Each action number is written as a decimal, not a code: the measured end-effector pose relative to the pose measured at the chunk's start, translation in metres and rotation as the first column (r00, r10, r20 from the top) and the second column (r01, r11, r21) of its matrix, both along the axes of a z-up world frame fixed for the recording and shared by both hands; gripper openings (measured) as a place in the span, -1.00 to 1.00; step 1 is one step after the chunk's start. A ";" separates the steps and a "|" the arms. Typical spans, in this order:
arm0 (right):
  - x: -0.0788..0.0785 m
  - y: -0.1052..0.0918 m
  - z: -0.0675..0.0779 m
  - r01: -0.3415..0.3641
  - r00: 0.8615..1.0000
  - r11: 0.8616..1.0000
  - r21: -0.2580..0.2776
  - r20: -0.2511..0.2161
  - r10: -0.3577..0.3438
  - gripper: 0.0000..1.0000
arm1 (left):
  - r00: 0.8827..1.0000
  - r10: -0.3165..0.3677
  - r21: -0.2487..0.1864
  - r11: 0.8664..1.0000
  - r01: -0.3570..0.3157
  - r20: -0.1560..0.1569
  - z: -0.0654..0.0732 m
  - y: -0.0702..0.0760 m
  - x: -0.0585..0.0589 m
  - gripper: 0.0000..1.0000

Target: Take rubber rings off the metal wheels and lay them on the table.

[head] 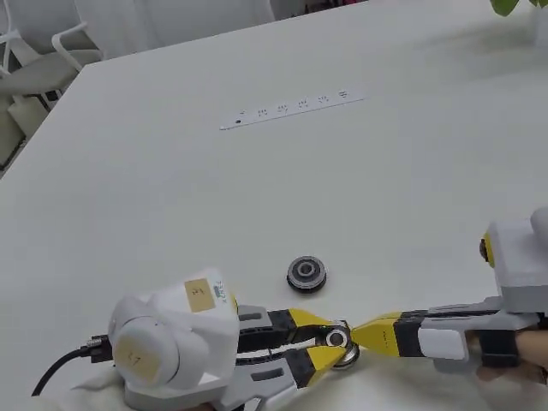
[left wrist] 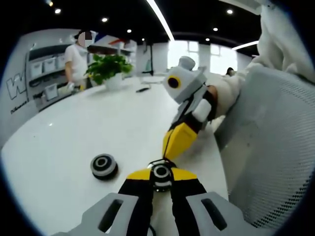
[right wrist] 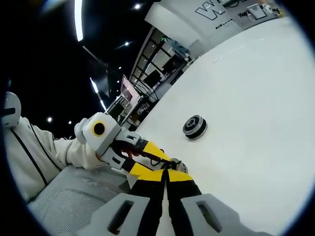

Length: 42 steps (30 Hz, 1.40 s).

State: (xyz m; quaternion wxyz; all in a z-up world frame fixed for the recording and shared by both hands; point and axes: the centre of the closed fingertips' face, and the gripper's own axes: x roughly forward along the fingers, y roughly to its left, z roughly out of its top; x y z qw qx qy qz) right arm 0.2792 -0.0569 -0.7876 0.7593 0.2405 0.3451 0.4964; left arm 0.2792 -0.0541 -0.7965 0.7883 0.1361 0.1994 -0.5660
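While left gripper [head: 330, 342] clamps a metal wheel [left wrist: 161, 173], right gripper [head: 358, 334] faces it tip-to-tip, jaws pinched together.

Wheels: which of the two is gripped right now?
The nearer wheel, clamped in the left tongs; the far wheel lies alone on the table, untouched.

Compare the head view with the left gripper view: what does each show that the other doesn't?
Head view: a white marked strip lying farther up the table. Left gripper view: a person standing by wall shelves. Both: the loose wheel on the table, and the left gripper clamping the second wheel with the right gripper shut at its rim.
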 end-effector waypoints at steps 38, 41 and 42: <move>-0.002 0.002 0.003 -0.015 1.000 0.999 0.038 -0.007 0.016 -1.00 | 1.000 0.019 0.049 0.999 -0.018 -0.017 0.001 -0.003 -0.005 -0.65; -0.002 0.002 0.003 -0.013 1.000 0.999 0.043 -0.009 0.013 -1.00 | 1.000 0.009 0.060 0.998 -0.009 -0.006 0.002 -0.003 -0.006 -0.62; -0.002 0.002 0.003 -0.011 1.000 0.999 0.043 -0.012 0.012 -1.00 | 1.000 0.006 0.059 0.998 -0.006 -0.001 0.003 -0.004 -0.006 -0.61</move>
